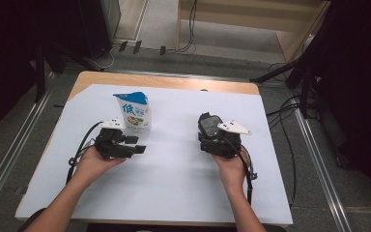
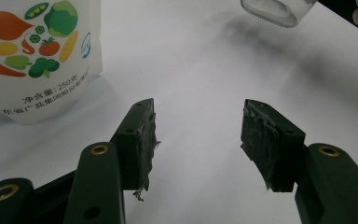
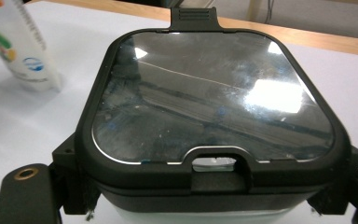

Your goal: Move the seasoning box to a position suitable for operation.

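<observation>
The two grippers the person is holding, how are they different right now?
The left gripper is open with nothing between its jaws, while the right gripper is shut on a clear jar with a black lid. The left gripper sits beside the white pouch with vegetable pictures; the right gripper is farther from it. Both are black and are held over the white sheet.

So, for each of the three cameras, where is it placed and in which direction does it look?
High view: above the person's side, looking forward and down on the white-covered table; both forearms and each claw, left and right, show.
Left gripper view: rides on the left claw, looking along its open black jaws past the white printed vegetable pouch.
Right gripper view: rides on the right claw, looking over the square clear-lidded black-rimmed container between its jaws.
Shared: all three views show the pouch.
</observation>
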`<state>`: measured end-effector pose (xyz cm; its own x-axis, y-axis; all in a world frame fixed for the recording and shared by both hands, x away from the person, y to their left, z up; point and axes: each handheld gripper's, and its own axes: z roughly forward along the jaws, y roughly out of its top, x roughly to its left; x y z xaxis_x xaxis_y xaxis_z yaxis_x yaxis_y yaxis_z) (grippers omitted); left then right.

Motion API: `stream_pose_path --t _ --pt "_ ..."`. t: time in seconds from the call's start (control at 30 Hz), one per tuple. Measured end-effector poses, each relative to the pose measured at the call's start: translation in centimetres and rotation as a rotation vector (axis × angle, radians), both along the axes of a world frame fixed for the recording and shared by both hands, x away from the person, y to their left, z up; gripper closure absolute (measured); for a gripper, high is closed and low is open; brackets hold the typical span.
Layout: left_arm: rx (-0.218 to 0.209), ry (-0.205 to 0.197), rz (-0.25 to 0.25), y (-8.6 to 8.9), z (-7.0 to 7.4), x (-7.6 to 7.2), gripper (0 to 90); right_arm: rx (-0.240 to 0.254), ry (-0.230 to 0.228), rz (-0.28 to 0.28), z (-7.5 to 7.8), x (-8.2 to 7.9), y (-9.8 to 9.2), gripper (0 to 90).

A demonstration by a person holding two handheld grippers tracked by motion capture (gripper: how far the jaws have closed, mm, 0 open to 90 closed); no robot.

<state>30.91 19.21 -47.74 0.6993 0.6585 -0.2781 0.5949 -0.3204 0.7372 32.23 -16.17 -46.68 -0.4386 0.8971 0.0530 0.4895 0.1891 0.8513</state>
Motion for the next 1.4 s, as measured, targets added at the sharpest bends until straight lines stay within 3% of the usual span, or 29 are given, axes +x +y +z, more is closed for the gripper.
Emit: stream_pose_path --t 0.17,0.47,0.57,0.83,1.4 --pt "0.015 0.005 -0.007 -0.2 0.1 -0.1 46.1 0.024 0.02 0.037 -0.4 -0.4 1.4 16.6" --pt "0.018 0.011 -0.007 -0.2 -0.1 -0.4 45.9 0.018 0.039 0.085 -1.4 -0.4 4.4 16.6" --pt "0.033 0.013 -0.009 -0.3 -0.1 -0.6 45.8 0.02 0.046 0.091 -1.7 -0.4 5.5 16.6" --pt "0.023 0.007 -0.003 -0.1 -0.2 -0.9 45.8 0.008 0.059 0.101 -2.7 -0.5 7.7 16.5" --pt "0.021 0.005 -0.008 -0.5 -0.3 -0.9 45.7 -0.022 0.024 0.091 -4.0 -1.4 8.9 15.6"
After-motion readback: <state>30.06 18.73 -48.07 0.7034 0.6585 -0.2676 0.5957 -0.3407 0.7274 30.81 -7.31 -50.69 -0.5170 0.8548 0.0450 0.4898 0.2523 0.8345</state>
